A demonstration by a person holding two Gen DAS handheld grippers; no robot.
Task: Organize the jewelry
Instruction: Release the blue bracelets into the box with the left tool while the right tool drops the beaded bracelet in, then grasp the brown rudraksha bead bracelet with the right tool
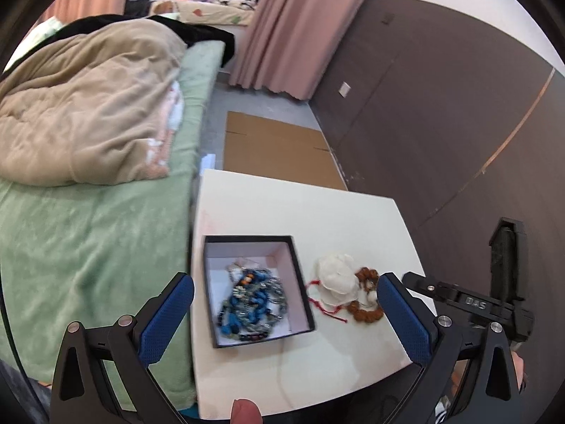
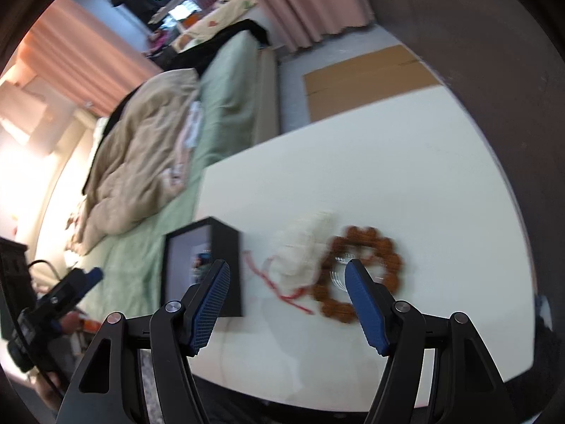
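Count of things on the desk

One black box (image 1: 300, 282) holding one tangled heap of blue and grey beaded jewelry (image 1: 249, 304), strands too knotted to count; one white pouch (image 1: 335, 277) with red cord; one brown bead bracelet (image 2: 363, 275); one desk (image 1: 300, 205).

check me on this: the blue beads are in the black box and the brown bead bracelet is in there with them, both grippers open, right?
Not quite. The brown bead bracelet lies on the white table, outside the black box, beside the white pouch; the left wrist view shows it. The blue beads are in the box, and both grippers are open.
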